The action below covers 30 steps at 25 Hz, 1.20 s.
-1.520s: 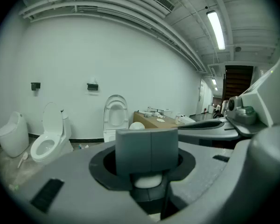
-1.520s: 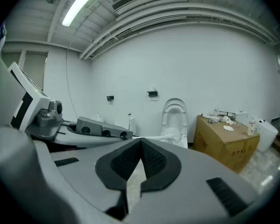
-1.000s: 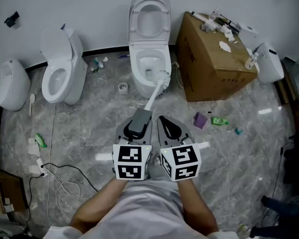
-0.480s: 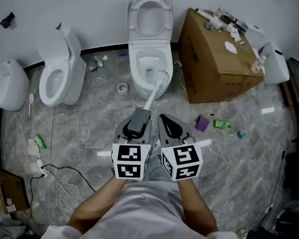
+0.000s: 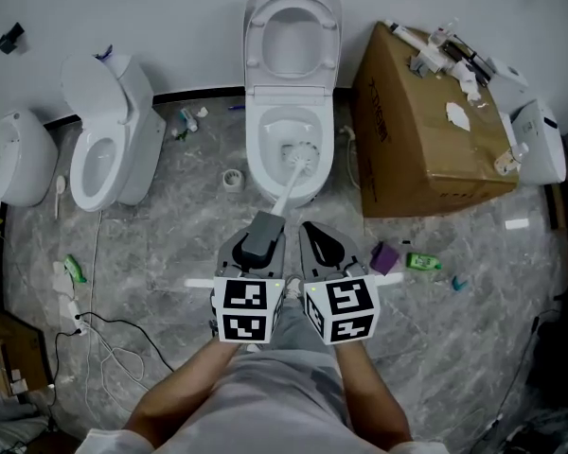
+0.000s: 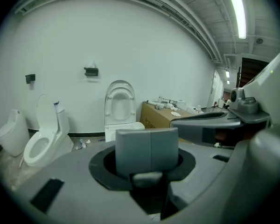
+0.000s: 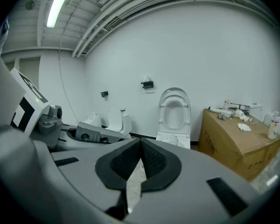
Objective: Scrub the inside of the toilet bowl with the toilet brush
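While the left gripper (image 5: 263,227) clamped its handle, the toilet brush (image 5: 290,183) pointed straight ahead, head inside the toilet bowl (image 5: 257,149).

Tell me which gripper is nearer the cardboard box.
Right. The cardboard box stands ahead-right of the right gripper; the left gripper, holding the toilet brush, is farther left.

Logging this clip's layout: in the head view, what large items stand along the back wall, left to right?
Along the wall: white fixture → left toilet → open toilet, with the toilet brush in its bowl → cardboard box → white unit.
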Each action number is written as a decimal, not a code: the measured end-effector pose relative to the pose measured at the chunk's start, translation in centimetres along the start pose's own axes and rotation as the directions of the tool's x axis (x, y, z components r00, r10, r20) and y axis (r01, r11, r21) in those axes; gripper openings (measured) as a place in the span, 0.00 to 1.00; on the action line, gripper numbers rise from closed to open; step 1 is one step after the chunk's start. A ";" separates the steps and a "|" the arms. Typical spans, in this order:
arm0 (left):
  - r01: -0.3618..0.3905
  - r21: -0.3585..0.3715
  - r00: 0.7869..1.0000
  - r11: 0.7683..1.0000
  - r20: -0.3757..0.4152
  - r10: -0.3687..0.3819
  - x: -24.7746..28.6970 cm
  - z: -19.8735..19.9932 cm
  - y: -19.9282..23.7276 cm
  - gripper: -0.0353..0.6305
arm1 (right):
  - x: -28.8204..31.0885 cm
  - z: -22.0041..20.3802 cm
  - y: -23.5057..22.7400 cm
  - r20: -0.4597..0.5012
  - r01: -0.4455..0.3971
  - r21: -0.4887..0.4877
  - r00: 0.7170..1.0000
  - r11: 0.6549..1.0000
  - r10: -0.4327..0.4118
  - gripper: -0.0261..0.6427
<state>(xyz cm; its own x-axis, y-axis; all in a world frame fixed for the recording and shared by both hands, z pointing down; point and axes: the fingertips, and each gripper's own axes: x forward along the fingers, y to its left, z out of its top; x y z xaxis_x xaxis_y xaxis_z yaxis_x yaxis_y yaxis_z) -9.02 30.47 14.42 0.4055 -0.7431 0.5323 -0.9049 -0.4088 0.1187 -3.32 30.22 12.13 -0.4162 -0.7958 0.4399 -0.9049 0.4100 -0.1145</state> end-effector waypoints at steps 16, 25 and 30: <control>-0.059 -0.018 0.988 0.998 -0.145 0.056 11.7 1.0 3.0 0.29 | 9.6 1.4 -8.8 -0.064 -0.054 0.036 0.996 0.998 0.056 0.04; 0.005 -0.040 0.973 0.999 -0.232 -0.015 19.7 0.2 7.6 0.29 | 18.5 1.0 -12.3 -0.127 0.000 0.065 0.992 0.998 0.008 0.04; 0.054 -0.054 0.951 0.997 -0.302 -0.068 24.5 -0.9 10.7 0.29 | 24.2 0.3 -14.0 -0.178 0.049 0.095 0.983 0.994 -0.031 0.04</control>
<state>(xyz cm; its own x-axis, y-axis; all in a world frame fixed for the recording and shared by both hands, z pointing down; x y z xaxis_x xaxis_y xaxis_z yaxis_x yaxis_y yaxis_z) -8.92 8.40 29.47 0.4075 -0.5187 0.7516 -0.8875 -0.4188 0.1921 -0.73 5.11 24.10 -0.3651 -0.7159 0.5951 -0.9285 0.3265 -0.1767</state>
